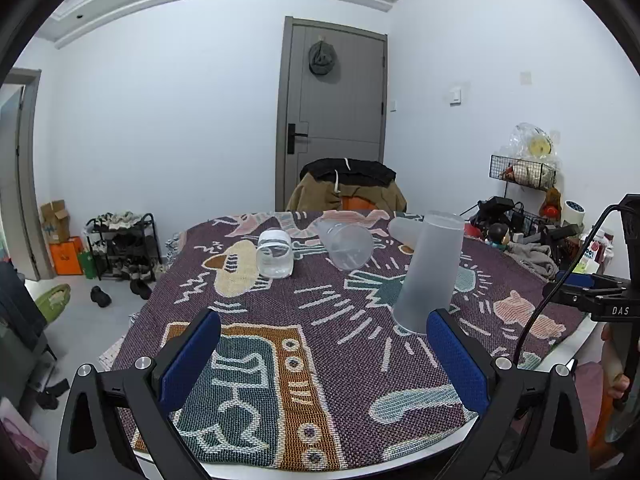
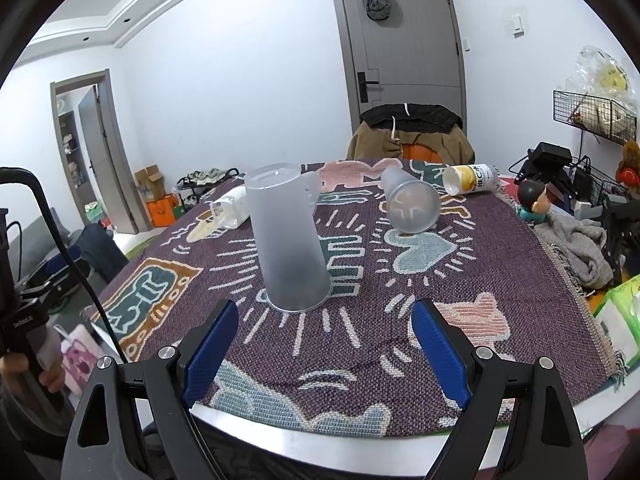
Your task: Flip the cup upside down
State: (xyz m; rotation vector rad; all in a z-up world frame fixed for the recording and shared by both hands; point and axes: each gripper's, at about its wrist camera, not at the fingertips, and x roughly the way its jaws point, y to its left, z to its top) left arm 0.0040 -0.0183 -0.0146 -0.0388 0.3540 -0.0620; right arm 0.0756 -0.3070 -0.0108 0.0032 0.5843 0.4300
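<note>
Already, the tall frosted translucent plastic cup [image 2: 290, 244] is seen mouth-down on the patterned woven tablecloth [image 2: 460, 280]; both the left gripper [image 1: 324, 354] and the right gripper [image 2: 325, 346] are held spread wide, gripping nothing.

I am seeing bare patterned cloth [image 2: 320, 344] lying open between my right gripper [image 2: 324, 336] and the inverted frosted cup [image 2: 286, 240], which is standing near and left of centre. A second frosted cup [image 2: 412, 204] is lying on its side farther right, leaving a passable gap between them. A clear jar [image 2: 232, 210] and a yellow can [image 2: 472, 178] are crowding the far edge.
</note>
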